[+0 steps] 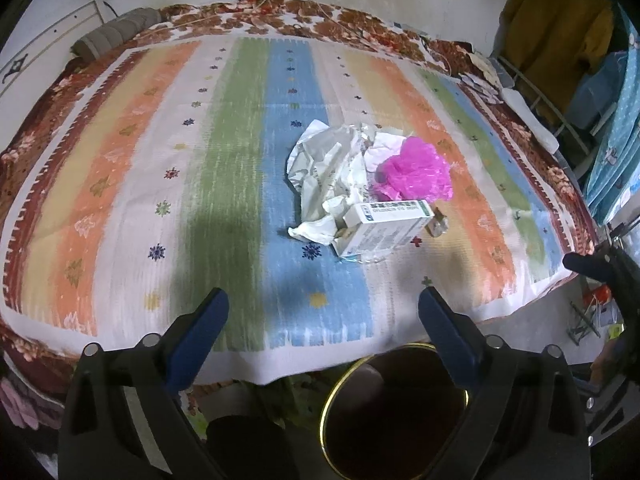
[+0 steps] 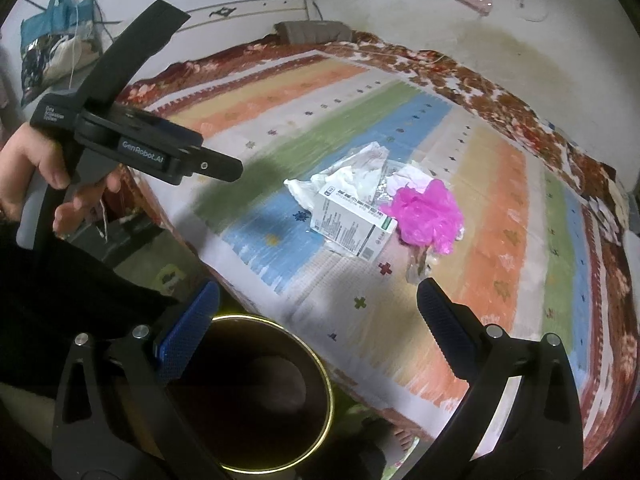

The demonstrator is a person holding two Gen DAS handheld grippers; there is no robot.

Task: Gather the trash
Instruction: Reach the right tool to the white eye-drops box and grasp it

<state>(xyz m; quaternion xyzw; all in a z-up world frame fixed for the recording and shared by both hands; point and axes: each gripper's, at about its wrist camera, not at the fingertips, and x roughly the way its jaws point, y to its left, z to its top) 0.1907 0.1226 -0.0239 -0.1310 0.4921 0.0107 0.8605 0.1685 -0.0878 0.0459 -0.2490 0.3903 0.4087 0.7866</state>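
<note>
A pile of trash lies on the striped bedspread (image 1: 132, 184): crumpled white paper (image 1: 324, 168), a white carton box (image 1: 390, 222) and a pink plastic bag (image 1: 416, 172). The right wrist view shows the same paper (image 2: 352, 176), box (image 2: 352, 226) and pink bag (image 2: 428, 212), plus a clear wrapper (image 2: 418, 268). A dark round bin with a gold rim (image 1: 394, 412) stands below the bed's edge; it also shows in the right wrist view (image 2: 264, 396). My left gripper (image 1: 324, 308) is open and empty, short of the pile. My right gripper (image 2: 318, 300) is open and empty, over the bed edge.
The left gripper's body (image 2: 152, 148) and the hand on it show at the left of the right wrist view. A grey rolled cloth (image 1: 116, 32) lies at the bed's far end. Clothes and a rack (image 1: 560, 52) stand to the right.
</note>
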